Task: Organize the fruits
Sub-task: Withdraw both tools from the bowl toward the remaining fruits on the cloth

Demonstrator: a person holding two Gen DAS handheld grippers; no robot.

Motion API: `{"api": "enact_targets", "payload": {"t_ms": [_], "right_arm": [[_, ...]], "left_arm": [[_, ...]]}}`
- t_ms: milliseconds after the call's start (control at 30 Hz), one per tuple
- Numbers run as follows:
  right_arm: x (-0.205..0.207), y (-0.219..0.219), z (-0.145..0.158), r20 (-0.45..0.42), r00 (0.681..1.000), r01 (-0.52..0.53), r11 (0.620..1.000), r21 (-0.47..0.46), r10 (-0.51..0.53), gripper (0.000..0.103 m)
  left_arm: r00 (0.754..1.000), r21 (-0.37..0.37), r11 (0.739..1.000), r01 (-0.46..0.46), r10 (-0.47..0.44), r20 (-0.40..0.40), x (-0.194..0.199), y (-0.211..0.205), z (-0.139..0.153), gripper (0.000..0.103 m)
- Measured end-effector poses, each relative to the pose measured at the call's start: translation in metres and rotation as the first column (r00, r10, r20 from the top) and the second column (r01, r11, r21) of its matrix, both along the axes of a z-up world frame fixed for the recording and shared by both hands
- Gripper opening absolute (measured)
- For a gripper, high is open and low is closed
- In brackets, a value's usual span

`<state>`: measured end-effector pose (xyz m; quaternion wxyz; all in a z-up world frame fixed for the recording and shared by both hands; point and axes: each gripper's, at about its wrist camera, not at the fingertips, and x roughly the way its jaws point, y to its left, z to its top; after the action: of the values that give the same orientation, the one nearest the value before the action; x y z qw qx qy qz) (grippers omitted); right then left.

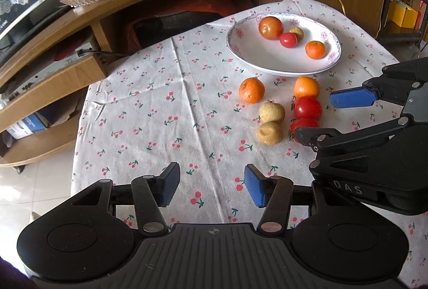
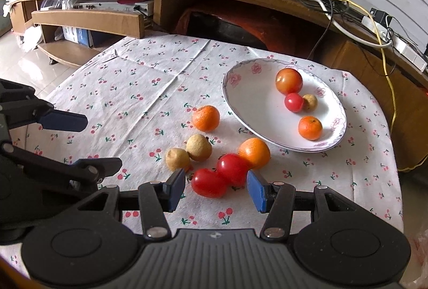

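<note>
- Hovering the right gripper (image 2: 216, 191) low, jaws wide and empty, bracketing the nearest tomato (image 2: 208, 182) on the worktop.
- Easing down squarely, avoiding nudging the second tomato (image 2: 232, 168) touching it.
- Closing gently, likely heading for the plate (image 2: 250, 112).
- Idling the left gripper (image 1: 212, 185), jaws apart, holding nothing.
</note>
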<state>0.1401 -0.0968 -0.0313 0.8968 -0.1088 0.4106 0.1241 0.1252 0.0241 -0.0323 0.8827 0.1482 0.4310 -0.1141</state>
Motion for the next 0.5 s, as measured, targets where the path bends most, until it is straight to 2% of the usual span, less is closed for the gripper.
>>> {"api": "enact_targets", "payload": {"t_ms": [133, 333, 500], "right_arm": [[0.000, 0.001, -0.003, -0.007, 1.000, -0.006, 1.000, 0.008, 0.006, 0.052], [-0.004, -0.015, -0.005, -0.046, 0.999, -0.021, 0.997, 0.080, 0.025, 0.052], [-0.015, -0.024, -0.013, -0.039, 0.997, -0.064, 0.994, 0.090, 0.068, 0.052]], "left_arm": [[1.000, 0.001, 1.000, 0.003, -0.003, -0.008, 0.000, 0.001, -0.002, 0.061], [0.999, -0.022, 0.999, 0.045, -0.045, -0.011, -0.004, 0.003, -0.003, 0.073], [0.998, -0.010, 0.998, 0.068, -0.068, -0.012, -0.009, 0.004, -0.005, 0.073]]}}
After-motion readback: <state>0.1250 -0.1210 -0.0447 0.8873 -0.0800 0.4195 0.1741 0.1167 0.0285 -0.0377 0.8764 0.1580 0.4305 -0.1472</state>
